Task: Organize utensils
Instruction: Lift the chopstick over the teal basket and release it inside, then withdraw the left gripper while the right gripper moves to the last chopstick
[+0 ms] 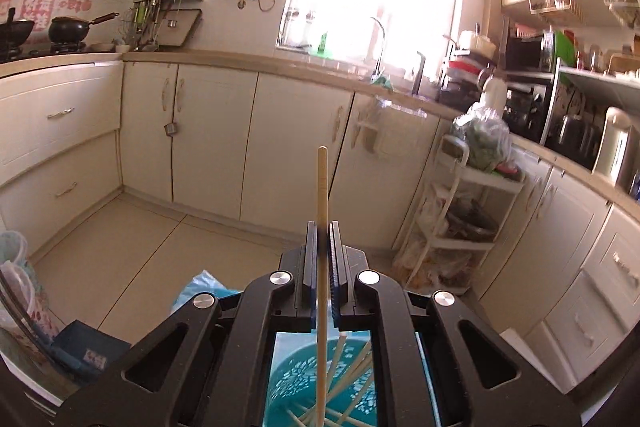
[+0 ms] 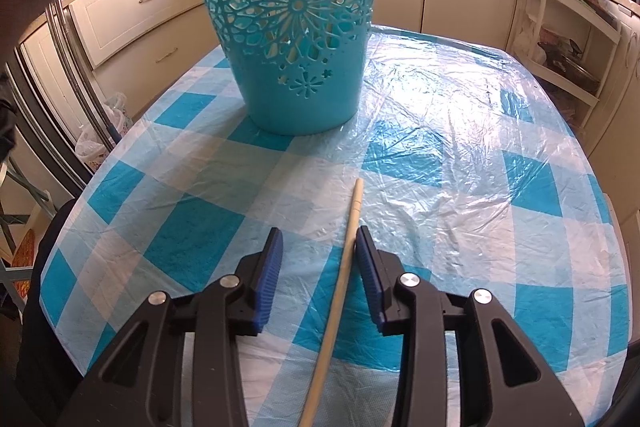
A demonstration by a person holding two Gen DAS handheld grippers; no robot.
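Holding one pale wooden chopstick (image 1: 322, 195) pinched upright over the teal cut-out plastic bucket (image 2: 298, 27), the left gripper (image 1: 322, 231) is probably dropping it in next, while the right gripper (image 2: 319, 241) is sitting spread around another chopstick (image 2: 344, 267) lying near the checked table's (image 2: 500, 187) front edge.

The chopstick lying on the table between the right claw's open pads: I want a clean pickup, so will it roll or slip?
The chopstick looks thin, round and stiff, so a nudge would probably roll it. The plastic sheet over the table looks glossy and wrinkled, so it may skid. It is likely very light.
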